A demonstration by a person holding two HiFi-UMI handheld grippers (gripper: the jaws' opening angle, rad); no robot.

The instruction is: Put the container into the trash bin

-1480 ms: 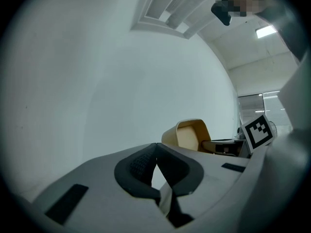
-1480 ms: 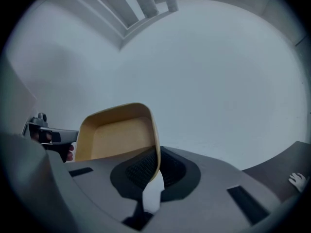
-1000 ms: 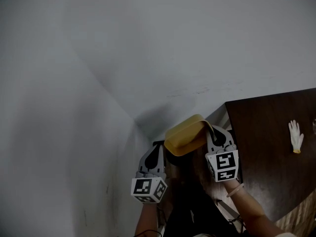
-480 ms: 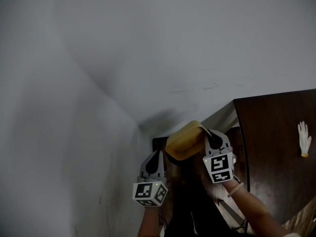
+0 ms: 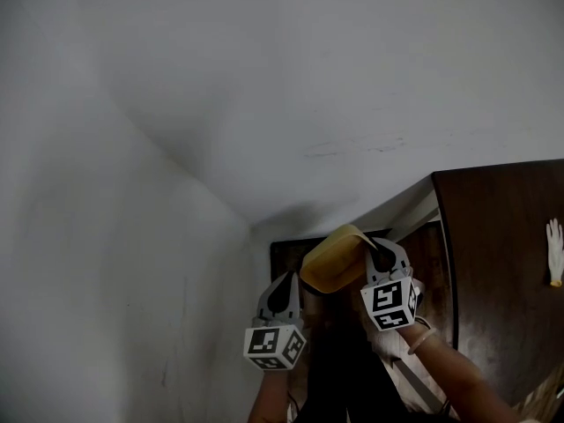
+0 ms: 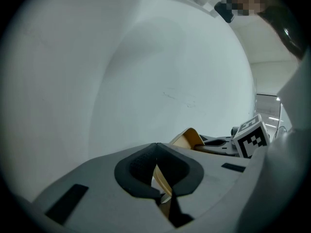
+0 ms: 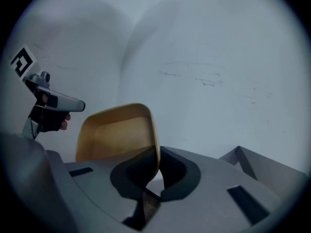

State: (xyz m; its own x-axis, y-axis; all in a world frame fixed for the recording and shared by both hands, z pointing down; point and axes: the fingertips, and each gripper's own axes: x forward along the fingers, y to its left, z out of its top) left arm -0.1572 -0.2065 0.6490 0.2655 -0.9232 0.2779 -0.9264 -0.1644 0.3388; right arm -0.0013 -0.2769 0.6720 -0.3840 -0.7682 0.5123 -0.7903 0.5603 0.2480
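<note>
My left gripper (image 5: 285, 280) was pressed together on the left rim of the yellow container (image 5: 333, 258), which hung tilted between both tools, its long axis running left to right. My right gripper (image 5: 381, 250) pinched the right rim. The dark space (image 5: 339, 368) below it, nearer me, was probably the trash bin

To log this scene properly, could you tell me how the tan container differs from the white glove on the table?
The tan container is held in the air by the left claw and right claw; the white glove lies on the dark table. The container is a deep open tray; the glove is flat.
</note>
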